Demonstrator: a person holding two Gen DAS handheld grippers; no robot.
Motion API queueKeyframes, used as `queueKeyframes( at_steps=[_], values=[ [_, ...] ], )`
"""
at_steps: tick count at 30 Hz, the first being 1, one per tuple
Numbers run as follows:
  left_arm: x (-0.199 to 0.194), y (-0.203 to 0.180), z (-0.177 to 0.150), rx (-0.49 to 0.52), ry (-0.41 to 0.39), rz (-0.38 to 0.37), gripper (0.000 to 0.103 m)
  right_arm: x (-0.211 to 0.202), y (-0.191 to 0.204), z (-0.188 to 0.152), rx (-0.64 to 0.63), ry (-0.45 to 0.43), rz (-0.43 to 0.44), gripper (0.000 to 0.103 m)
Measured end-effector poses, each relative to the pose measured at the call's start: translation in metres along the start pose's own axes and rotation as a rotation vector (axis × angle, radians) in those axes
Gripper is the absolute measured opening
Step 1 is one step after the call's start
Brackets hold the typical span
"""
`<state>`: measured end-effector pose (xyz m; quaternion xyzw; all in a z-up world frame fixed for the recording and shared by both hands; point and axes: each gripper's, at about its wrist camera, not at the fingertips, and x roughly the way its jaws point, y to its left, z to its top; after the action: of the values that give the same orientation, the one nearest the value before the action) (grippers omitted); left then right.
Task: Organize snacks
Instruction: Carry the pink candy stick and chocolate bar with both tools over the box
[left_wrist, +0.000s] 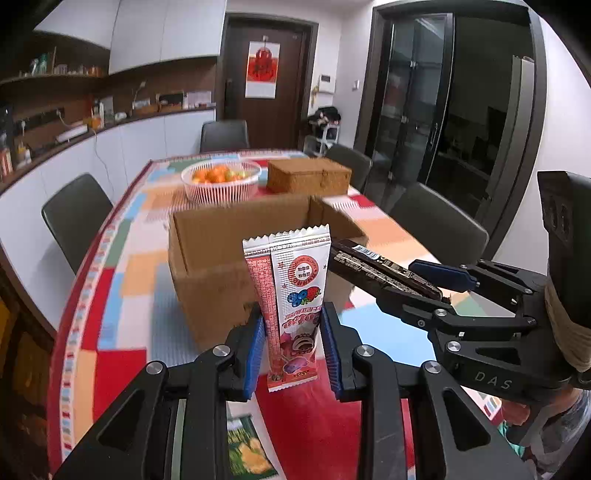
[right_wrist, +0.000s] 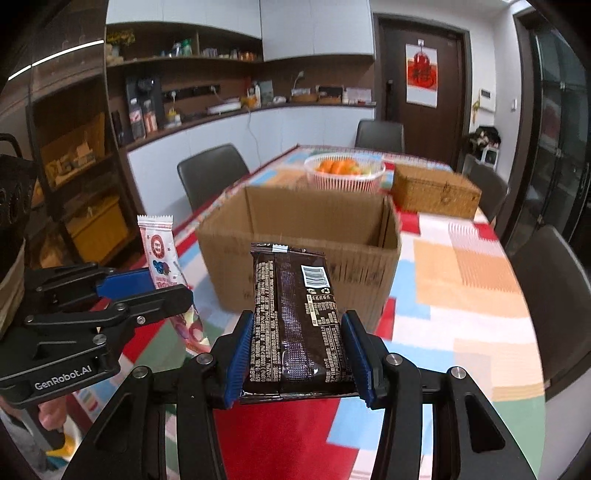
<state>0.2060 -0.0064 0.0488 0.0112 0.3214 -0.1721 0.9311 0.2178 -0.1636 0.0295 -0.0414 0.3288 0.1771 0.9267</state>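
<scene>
Two hand-held grippers hover above a dining table covered in a bright patchwork-coloured cloth, each carrying a snack toward an open brown cardboard box. The left gripper pinches a tall pink and white sweet packet with berry pictures between its blue ribbed pads, holding it upright by its lower half. The right gripper clamps a dark brown glossy chocolate-bar wrapper with a white barcode by its sides, the bar pointing forward toward the box.

Both snacks are in the air, near the box's front wall but not yet over its opening — the box looks empty from here. Beyond it stand a white slatted plastic basket of orange fruit and a closed brown woven wicker case.

The likely risks: the two grippers sit close together, so the bar's tip could knock the upright packet; a slippery wrapper could slide out of the pads; and releasing too early would drop a snack onto the table in front of the box — or catch it on the cardboard rim
</scene>
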Motion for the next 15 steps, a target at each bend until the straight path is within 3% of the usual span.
queueKeyframes(
  at_steps=[8,15],
  values=[
    [-0.007,0.006,0.039,0.026,-0.09,0.031,0.03,-0.008,-0.003,0.036,-0.004,-0.102,-0.018,0.049],
    [0.004,0.014,0.067,0.047,-0.121,0.059,0.03,0.002,-0.009,0.062,-0.002,-0.132,-0.008,0.049]
  ],
)
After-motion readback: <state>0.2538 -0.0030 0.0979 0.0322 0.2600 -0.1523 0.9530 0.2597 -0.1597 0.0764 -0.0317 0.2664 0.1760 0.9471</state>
